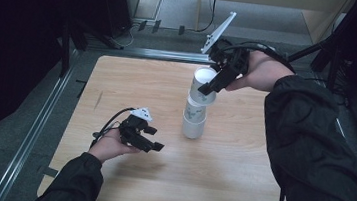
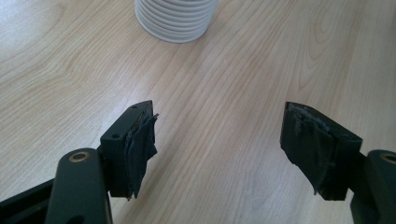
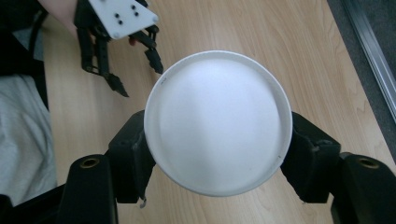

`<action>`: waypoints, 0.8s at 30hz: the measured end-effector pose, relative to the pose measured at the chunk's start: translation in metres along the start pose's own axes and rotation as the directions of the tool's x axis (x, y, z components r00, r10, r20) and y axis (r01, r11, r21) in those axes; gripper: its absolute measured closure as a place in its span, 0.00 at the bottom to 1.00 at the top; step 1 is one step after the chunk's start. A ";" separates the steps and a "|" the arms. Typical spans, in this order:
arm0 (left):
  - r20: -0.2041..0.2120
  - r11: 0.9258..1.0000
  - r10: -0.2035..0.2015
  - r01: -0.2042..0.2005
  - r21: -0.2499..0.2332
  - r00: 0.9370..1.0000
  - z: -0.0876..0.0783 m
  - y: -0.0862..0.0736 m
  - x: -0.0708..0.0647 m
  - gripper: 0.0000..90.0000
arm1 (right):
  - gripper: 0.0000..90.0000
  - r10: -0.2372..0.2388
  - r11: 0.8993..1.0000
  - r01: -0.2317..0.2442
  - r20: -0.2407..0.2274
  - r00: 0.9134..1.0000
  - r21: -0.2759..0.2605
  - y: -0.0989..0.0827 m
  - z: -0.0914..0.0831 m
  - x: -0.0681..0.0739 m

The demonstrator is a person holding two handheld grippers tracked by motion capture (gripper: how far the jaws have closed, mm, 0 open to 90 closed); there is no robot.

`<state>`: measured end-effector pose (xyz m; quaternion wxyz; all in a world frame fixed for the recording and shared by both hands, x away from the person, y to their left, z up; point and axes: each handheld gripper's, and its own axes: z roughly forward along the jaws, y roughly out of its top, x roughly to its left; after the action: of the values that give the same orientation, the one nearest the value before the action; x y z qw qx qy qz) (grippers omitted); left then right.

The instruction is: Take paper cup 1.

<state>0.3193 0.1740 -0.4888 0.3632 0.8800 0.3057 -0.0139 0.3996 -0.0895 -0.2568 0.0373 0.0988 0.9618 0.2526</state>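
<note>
Over on the left, the left gripper [image 1: 148,138] hangs low above the wooden table [image 1: 134,75], a little short of the stack of paper cups [image 1: 194,121]. In the left gripper view its jaws stand apart with nothing between the pads but bare wood, and the ribbed rims of the stack [image 2: 175,18] sit just ahead of them. It holds nothing and touches nothing.

In the middle of the table the stack stands upside down, rims on the wood, white with a faint print.

To the right and farther back, the right gripper [image 1: 214,84] has the top cup [image 1: 203,85] pinched across its sides. In the right gripper view both pads press on the cup's wall, and the round white bottom of the cup [image 3: 218,122] faces the camera. From above, that cup looks tilted and lifted off the stack, though its lower edge may yet overlap the one below; I can't quite tell.

So I judge the job, separating a cup from the pile, to be partway through: the grip is made and the lift is on. What remains is to carry the cup clear and set it down somewhere on the open table, with the rest of the stack still to be dealt with.
</note>
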 end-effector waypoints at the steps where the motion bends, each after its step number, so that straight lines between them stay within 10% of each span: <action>1: 0.003 1.000 0.002 -0.002 -0.003 1.000 -0.001 0.000 0.000 0.29 | 0.38 0.005 1.000 -0.005 -0.007 1.000 -0.009 -0.001 -0.004 0.003; 24: 0.037 0.999 0.022 -0.021 -0.026 0.999 -0.002 0.001 -0.004 0.28 | 0.38 -0.018 0.997 0.010 -0.115 0.993 -0.071 -0.072 0.042 0.050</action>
<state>0.3167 0.1729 -0.4857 0.3800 0.8782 0.2897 -0.0226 0.3433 -0.1205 -0.3297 -0.0130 0.0759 0.9535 0.2914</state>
